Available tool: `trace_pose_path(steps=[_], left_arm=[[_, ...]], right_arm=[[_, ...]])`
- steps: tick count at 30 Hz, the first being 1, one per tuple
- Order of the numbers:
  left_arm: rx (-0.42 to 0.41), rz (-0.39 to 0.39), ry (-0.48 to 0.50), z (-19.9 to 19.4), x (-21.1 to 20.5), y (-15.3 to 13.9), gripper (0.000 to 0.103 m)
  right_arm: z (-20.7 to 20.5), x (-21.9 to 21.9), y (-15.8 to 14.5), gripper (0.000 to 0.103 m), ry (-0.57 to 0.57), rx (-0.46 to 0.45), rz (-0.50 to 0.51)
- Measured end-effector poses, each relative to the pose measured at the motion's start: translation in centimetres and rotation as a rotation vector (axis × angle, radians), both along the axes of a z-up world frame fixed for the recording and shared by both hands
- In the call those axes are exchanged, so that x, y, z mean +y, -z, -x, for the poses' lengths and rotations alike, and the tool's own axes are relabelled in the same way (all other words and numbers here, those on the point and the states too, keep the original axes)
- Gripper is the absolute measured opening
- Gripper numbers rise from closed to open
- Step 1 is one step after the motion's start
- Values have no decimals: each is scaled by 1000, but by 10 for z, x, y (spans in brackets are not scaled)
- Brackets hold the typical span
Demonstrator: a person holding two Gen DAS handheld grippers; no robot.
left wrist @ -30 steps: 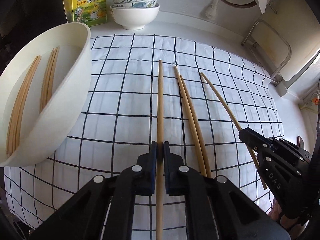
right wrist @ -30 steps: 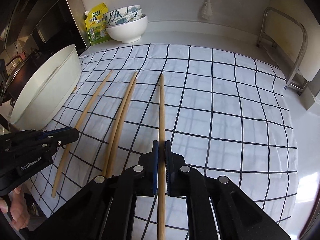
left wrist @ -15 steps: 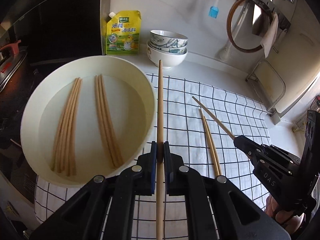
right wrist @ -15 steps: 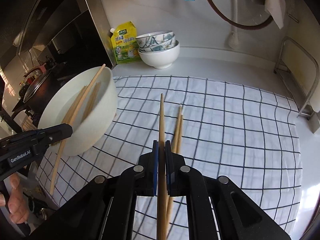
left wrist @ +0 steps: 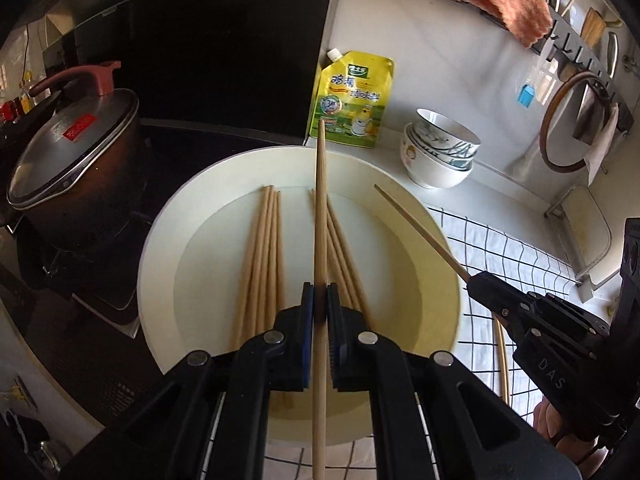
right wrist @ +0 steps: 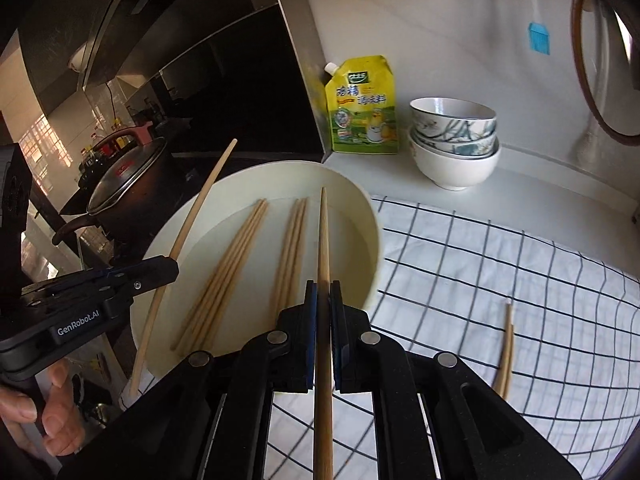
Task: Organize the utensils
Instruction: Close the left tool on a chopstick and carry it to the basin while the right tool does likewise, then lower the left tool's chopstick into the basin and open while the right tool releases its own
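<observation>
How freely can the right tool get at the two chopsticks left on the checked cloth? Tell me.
Probably not yet: the right tool is shut on a chopstick over the white bowl. The pair lies uncovered on the cloth, so the path looks free.

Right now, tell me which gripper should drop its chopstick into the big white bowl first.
Left. The left gripper holds its chopstick lengthwise over the middle of the white bowl, above the chopsticks already inside. The right gripper sits at the bowl's near rim, its chopstick only partly over it.
</observation>
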State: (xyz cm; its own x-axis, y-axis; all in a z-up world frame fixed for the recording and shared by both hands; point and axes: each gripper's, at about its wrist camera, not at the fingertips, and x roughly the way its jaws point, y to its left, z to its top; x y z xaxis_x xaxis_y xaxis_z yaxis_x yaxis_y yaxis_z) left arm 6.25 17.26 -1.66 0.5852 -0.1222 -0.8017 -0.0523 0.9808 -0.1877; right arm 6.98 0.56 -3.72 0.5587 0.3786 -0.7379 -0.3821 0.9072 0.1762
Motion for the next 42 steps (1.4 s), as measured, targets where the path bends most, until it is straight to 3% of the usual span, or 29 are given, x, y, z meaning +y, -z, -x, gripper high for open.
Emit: trace_pose_path(steps=[8, 12, 20, 29, 35, 40, 42], left_arm=[[17, -7, -6, -27, 33, 17, 7], [65, -1, 20, -39, 37, 32, 7], [129, 3, 51, -52, 37, 55, 7], [140, 5, 57, -53, 38, 59, 10], [134, -1, 37, -47, 42, 55, 35], [97, -15, 4, -37, 46, 46, 71], [81, -22, -8, -33, 47, 42, 74]], right_arm=[[-27, 44, 17, 6, -17, 56, 5], [-38, 56, 28, 6, -2, 87, 10], [-48, 58, 47, 6, 44, 138, 27], [-49, 55, 51, 7, 65, 152, 30], [-45, 48, 46, 13, 85, 136, 27], [-40, 42, 40, 18, 90, 120, 32], [-37, 40, 38, 21, 91, 115, 30]])
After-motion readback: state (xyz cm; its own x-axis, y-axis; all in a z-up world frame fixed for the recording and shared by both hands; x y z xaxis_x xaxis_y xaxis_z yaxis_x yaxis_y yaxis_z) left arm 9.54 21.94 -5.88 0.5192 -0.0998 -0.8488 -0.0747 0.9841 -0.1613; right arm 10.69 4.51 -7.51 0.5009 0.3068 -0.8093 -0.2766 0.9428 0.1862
